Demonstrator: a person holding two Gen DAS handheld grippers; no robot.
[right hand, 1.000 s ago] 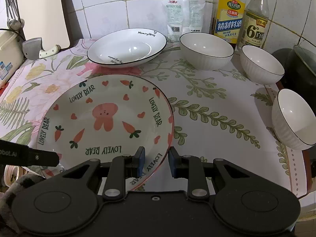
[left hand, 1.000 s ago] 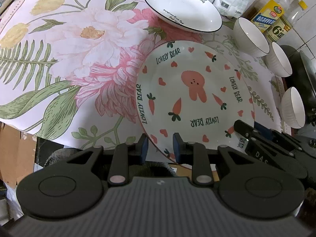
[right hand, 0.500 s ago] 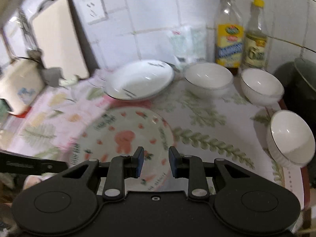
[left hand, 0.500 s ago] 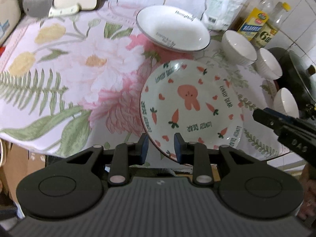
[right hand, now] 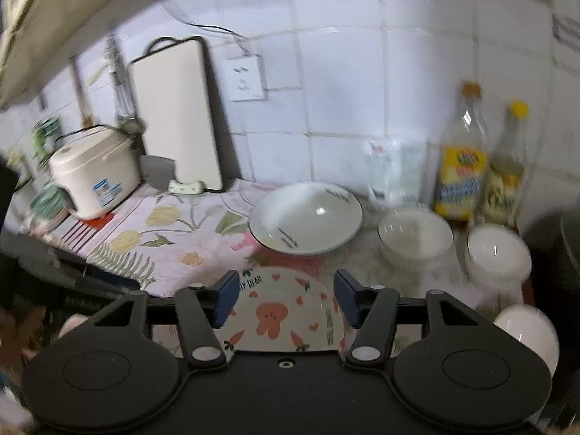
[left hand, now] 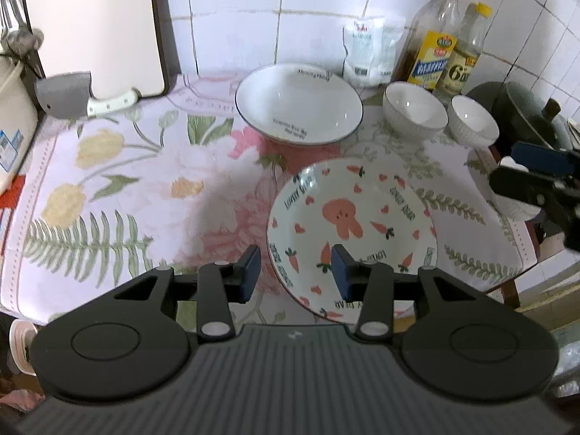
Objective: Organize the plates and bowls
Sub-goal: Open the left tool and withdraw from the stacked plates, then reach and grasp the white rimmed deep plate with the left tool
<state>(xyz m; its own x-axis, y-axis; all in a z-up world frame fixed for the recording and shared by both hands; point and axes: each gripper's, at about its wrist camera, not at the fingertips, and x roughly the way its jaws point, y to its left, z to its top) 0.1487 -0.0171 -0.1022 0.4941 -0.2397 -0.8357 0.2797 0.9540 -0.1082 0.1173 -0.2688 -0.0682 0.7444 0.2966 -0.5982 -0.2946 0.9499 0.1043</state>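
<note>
A rabbit-and-carrot plate (left hand: 351, 235) lies flat on the floral tablecloth (left hand: 127, 181), its near rim past the table's front edge. My left gripper (left hand: 295, 277) hovers above the plate's near-left rim, jaws opening, nothing pressed between them. My right gripper (right hand: 286, 299) hangs above the same plate (right hand: 282, 315), jaws opening and empty; it also shows at the right edge of the left wrist view (left hand: 536, 170). Behind stands a white deep plate (left hand: 299, 105) (right hand: 306, 217). Three white bowls (right hand: 415, 241) (right hand: 498, 257) (right hand: 525, 333) line the right side.
Two bottles (right hand: 460, 166) and a plastic packet (left hand: 369, 47) stand against the tiled wall. A cutting board (left hand: 90, 25) leans at the back left with a cleaver (left hand: 65, 94) before it. A rice cooker (right hand: 94, 177) sits far left, a dark pot (left hand: 522, 116) far right.
Both grippers have risen away from the rabbit plate and tilted up toward the wall. Their jaws, narrow at the plate's near rim before, now stand wide. The plate stays on the table.
</note>
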